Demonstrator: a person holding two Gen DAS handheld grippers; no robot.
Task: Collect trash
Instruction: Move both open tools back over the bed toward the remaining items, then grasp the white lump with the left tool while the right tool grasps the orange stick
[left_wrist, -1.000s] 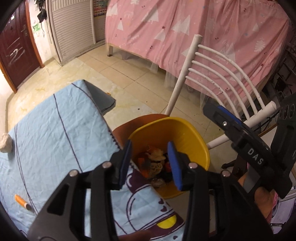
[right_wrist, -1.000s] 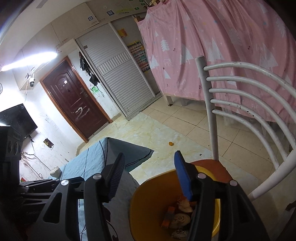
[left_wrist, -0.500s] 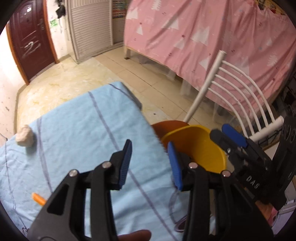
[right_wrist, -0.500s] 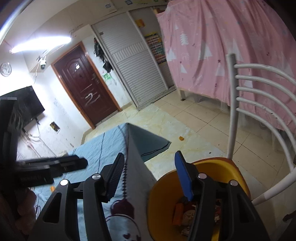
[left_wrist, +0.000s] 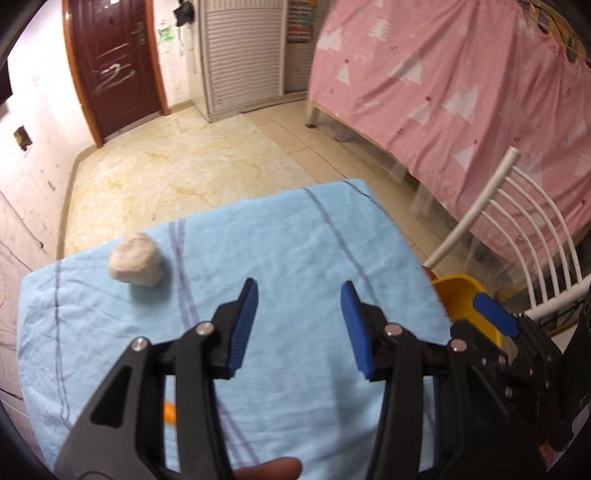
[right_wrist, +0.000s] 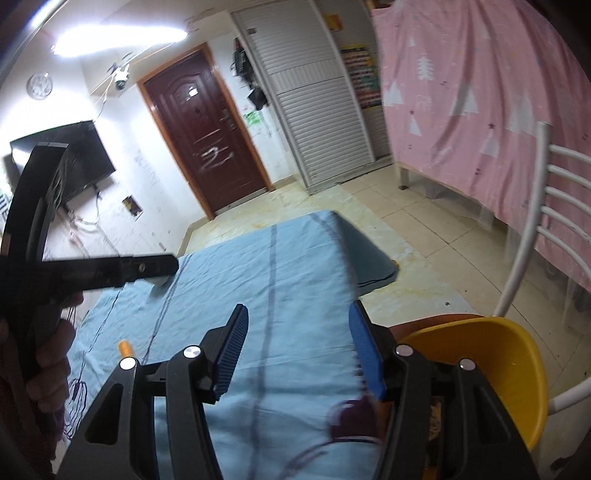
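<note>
Both tools, the left tool (left_wrist: 299, 325) and right tool (right_wrist: 297, 347), gape empty, having swung from the yellow bin (right_wrist: 495, 354) toward a paper ball (left_wrist: 135, 265) on the desk (left_wrist: 295, 236).

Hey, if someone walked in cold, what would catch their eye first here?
Probably the pale crumpled paper ball lying alone on the light blue striped tablecloth, ahead-left of the open left gripper. Then the bright yellow plastic bin on the chair beside the table, by the open right gripper.

Wrinkled matt blue cloth (left_wrist: 295, 240) covers the bench. The yellow bin (right_wrist: 509, 354) looks like glossy smooth plastic; the white lump (left_wrist: 135, 266) is possibly crumpled paper, blurred.
</note>
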